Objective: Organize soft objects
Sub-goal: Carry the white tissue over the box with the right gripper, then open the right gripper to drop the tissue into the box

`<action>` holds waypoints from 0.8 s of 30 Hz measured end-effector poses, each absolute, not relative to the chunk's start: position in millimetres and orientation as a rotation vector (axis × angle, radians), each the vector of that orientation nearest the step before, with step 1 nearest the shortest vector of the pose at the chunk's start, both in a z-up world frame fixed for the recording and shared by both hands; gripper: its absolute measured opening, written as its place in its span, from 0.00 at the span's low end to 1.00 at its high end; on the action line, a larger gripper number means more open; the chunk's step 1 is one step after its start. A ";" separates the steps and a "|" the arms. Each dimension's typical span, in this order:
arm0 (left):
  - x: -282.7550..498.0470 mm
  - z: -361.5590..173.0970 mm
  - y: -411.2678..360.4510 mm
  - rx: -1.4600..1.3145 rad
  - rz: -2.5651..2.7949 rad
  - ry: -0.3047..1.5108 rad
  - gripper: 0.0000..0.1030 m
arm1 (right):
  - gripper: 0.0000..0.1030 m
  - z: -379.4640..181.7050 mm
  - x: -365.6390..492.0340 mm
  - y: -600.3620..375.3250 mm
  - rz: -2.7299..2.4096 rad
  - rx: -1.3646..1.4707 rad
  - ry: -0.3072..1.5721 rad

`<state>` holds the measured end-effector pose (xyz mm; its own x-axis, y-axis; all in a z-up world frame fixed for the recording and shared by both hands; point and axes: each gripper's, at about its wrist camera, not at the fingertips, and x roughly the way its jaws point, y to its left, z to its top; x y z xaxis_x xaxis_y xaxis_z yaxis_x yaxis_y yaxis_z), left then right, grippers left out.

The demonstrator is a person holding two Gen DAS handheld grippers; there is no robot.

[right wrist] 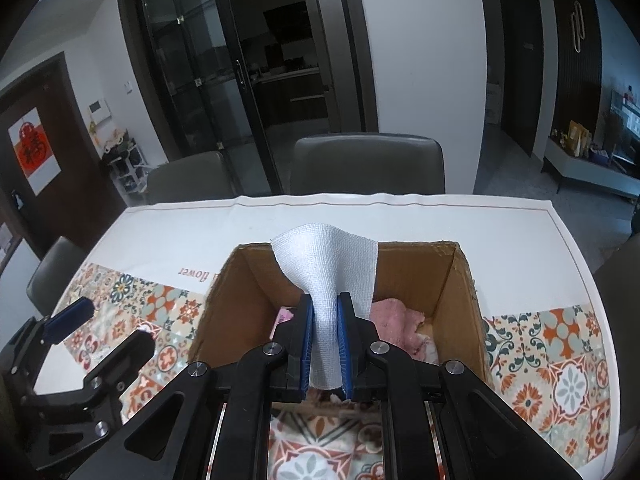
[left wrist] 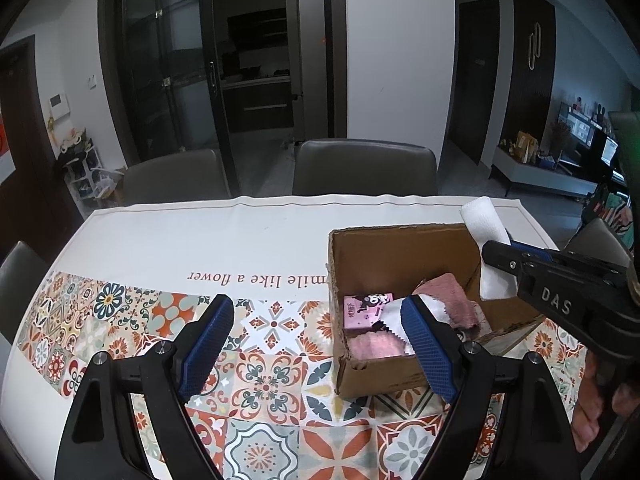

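The worktop (left wrist: 240, 232) wears a white cloth banded with orange, teal and cream floral tiles and reddish-brown lettering. The cardboard box (right wrist: 460, 300) is plain brown. Inside lie a dusty pink towel (left wrist: 448, 300) and a pink packet (left wrist: 368, 312) printed with a black cartoon. The white cloth (right wrist: 332, 264) shows a fine grid weave. Both tools are black with blue ribbed pads (left wrist: 208, 340).

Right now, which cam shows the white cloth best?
Right wrist. The white cloth sits dead centre, pinched between the right gripper, weave visible, fanning out over the cardboard box. The left wrist view catches the same cloth only at its right edge, partly hidden behind that gripper.
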<state>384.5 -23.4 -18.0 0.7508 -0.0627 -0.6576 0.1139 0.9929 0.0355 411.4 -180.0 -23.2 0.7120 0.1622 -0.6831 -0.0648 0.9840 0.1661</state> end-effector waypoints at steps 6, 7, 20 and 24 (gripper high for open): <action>388.2 -22.7 -22.5 0.084 -0.089 0.725 0.83 | 0.16 -38.6 428.3 -180.8 0.122 0.142 0.822; 388.6 -23.4 -22.2 0.085 -0.087 0.726 0.83 | 0.20 -40.6 430.5 -180.2 0.122 0.140 0.828; 383.5 -21.3 -18.0 0.072 -0.085 0.716 0.83 | 0.29 -41.4 424.4 -178.1 0.113 0.129 0.840; 373.3 -14.7 -14.0 0.069 -0.088 0.697 0.83 | 0.29 -33.8 410.9 -176.4 0.107 0.134 0.822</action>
